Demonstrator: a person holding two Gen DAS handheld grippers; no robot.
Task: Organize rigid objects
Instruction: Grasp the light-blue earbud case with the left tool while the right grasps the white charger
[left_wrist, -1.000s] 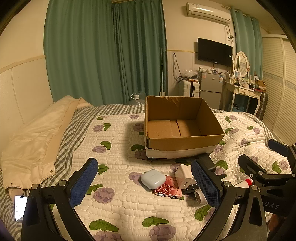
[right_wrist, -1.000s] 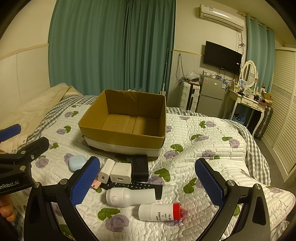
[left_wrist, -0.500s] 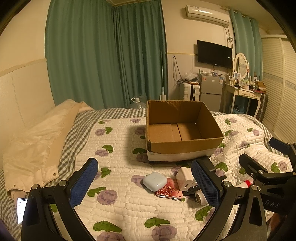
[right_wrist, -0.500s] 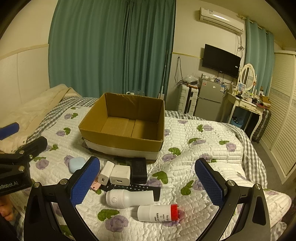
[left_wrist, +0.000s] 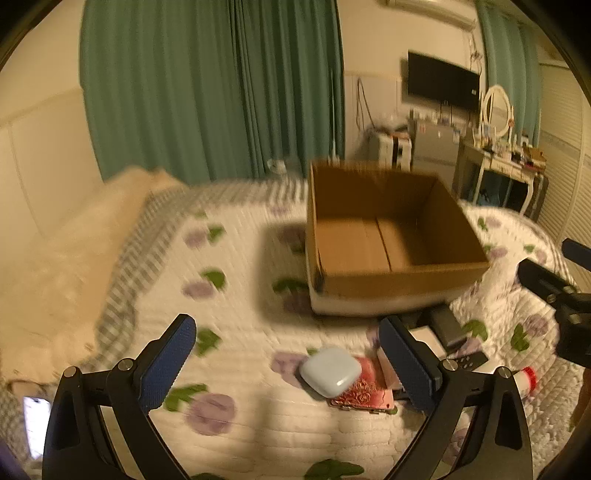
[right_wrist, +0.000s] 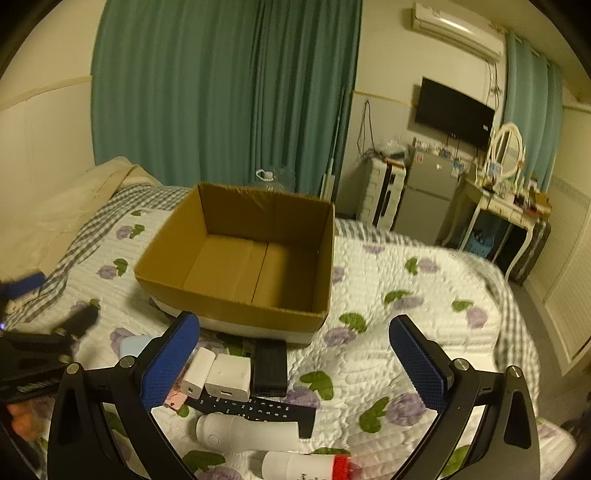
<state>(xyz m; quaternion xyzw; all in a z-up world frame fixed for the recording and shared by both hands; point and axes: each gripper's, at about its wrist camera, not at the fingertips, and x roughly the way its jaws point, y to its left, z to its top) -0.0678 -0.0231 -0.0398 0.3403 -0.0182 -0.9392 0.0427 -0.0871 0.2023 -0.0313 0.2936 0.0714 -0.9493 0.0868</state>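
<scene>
An open, empty cardboard box (left_wrist: 391, 240) (right_wrist: 243, 258) stands on the quilted bed. In front of it lie a pale blue earbud case (left_wrist: 330, 371), a red patterned card (left_wrist: 364, 397), two white chargers (right_wrist: 227, 376), a black power bank (right_wrist: 270, 367), a black remote (right_wrist: 258, 408), a white handheld device (right_wrist: 245, 432) and a white bottle with a red cap (right_wrist: 303, 465). My left gripper (left_wrist: 288, 363) is open and empty, just above the earbud case. My right gripper (right_wrist: 295, 363) is open and empty, above the chargers and remote.
A cream pillow (left_wrist: 62, 266) lies along the bed's left side. A lit phone (left_wrist: 35, 424) lies at the left edge. A dressing table (right_wrist: 506, 210), fridge (right_wrist: 428, 195) and TV (right_wrist: 452, 112) stand beyond the bed on the right.
Both grippers have moved forward and lower towards the items; the box and objects look larger. The left view is blurred from motion. Nothing has been picked up.
</scene>
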